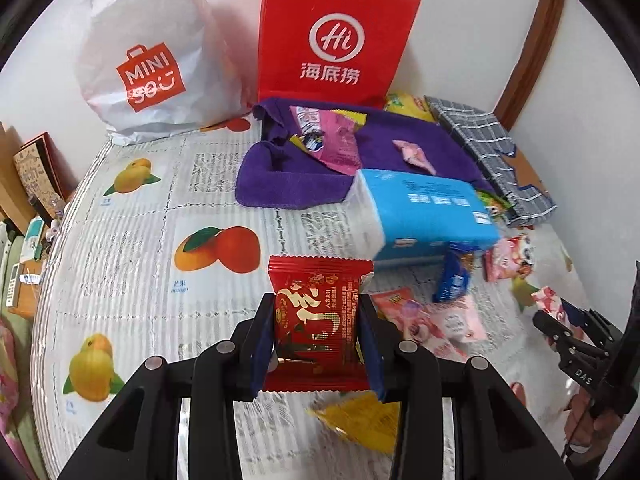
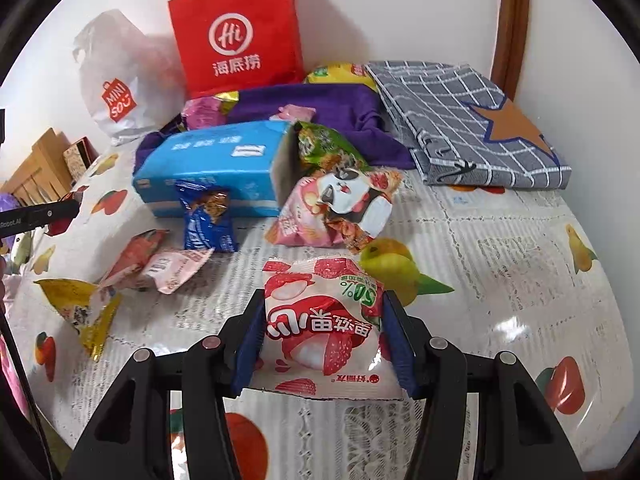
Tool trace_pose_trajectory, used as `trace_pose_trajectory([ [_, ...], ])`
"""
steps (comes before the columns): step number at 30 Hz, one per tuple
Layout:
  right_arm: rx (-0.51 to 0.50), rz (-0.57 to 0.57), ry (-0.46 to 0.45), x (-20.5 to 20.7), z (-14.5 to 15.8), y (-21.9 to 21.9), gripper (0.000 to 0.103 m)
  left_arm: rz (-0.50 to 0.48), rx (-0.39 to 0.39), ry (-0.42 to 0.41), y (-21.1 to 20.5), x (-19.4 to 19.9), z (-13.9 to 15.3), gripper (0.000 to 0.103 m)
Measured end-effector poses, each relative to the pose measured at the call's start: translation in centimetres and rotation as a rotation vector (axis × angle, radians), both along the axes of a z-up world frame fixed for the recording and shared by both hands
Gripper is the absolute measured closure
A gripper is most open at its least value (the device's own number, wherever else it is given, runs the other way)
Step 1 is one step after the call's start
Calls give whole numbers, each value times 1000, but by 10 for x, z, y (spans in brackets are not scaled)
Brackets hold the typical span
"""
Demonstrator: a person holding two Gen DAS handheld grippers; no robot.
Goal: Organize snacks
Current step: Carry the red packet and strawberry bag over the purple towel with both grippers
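Left gripper: jaws clamped on a red packet, pads pressing both side edges, packet held clear of the tablecloth. Right gripper: jaws clamped on a lychee packet, also lifted.

Landmark: blue tissue box, mid-table.

Risks, as judged:
- Both packets are slick film pinched at the edges only. The lychee one is puffy, so a jolt or a quick swing could squeeze it out of the pads.
- Right gripper shows at the edge of the left view, near the left one. If both carry toward the same drop spot they may knock together.
- Loose snacks lie just in front of the box: blue packet leaning on it, panda packet at its right end, pink packet and yellow packet nearer the camera. A low pass could sweep them.
- No sorting spot is evident; a packet dropped on the purple towel behind the box would just add to the clutter.

Containers:
- Red bag, upright behind the box against the wall; contents hidden.
- White bag, left of the red bag; bulging, contents hidden.
- Tissue box: closed on the sides shown.
- Towel is no container, but it carries a pink wrapper and a small candy.
- Checked cloth, right of the box, folded, nothing on it.
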State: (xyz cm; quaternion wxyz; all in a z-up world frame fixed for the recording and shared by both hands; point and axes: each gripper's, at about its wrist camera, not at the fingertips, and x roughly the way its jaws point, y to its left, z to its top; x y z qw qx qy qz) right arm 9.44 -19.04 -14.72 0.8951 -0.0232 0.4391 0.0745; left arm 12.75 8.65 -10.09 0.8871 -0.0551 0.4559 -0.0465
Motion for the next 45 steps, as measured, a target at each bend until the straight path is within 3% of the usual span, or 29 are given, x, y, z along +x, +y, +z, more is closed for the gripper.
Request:
trace_pose_trajectory([
  [10, 29, 16, -54, 6, 45, 14, 47, -26, -71, -15, -20, -15, 25, 66],
  [17, 56, 29, -81, 22, 72, 22, 47, -41, -78, -33, -35, -9, 42, 66],
  [32, 69, 73, -109, 82, 109, 39, 47, -54, -84, -44, -49, 37, 70, 66],
  [45, 66, 124, -95, 157, 119, 67, 47, 5, -63, -68, -23, 93, 87, 66],
])
